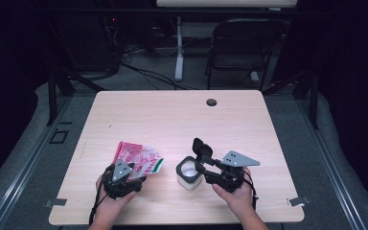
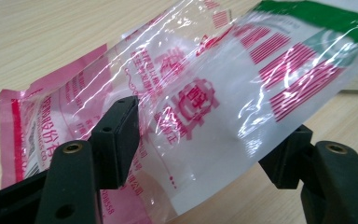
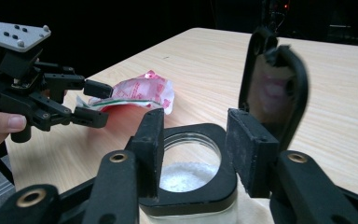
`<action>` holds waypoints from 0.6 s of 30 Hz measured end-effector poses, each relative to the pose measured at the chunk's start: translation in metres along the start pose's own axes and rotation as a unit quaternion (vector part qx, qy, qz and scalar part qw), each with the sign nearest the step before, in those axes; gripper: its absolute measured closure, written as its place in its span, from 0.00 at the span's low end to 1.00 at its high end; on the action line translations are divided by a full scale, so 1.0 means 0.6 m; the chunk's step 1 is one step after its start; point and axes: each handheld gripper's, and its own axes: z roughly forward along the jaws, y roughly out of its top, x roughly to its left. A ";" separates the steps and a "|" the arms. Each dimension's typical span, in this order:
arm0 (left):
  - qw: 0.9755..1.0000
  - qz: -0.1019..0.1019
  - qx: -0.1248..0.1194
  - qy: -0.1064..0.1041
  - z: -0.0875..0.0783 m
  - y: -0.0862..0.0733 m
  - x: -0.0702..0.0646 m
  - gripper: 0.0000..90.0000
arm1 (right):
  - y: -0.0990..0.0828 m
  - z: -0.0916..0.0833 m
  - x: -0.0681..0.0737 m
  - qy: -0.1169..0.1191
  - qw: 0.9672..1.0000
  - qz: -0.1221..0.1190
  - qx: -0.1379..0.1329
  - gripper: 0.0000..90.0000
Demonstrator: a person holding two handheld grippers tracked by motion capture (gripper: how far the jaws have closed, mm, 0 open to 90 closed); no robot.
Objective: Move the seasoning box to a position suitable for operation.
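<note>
L hand-held gripper (image 1: 135, 176) clamps bag (image 1: 139, 158).

Pink, seemingly Chinese print on bag (image 2: 205, 93), unreadable

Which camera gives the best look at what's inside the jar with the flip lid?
The right gripper view: it looks down into the open jar, showing white grains inside and the black lid hinged up. The high view shows the jar small, with only a white patch inside. The left gripper view shows the plastic bag instead.
</note>
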 end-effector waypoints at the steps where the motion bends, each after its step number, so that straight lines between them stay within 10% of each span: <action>1: 1.000 0.001 0.000 -0.002 0.001 0.000 -0.001 0.41 | 0.002 -0.002 0.000 -0.001 1.000 0.000 -0.002 0.65; 18: 1.000 0.008 -0.006 -0.019 0.003 0.008 -0.012 0.43 | 0.012 -0.034 -0.025 -0.017 1.000 0.017 -0.003 0.74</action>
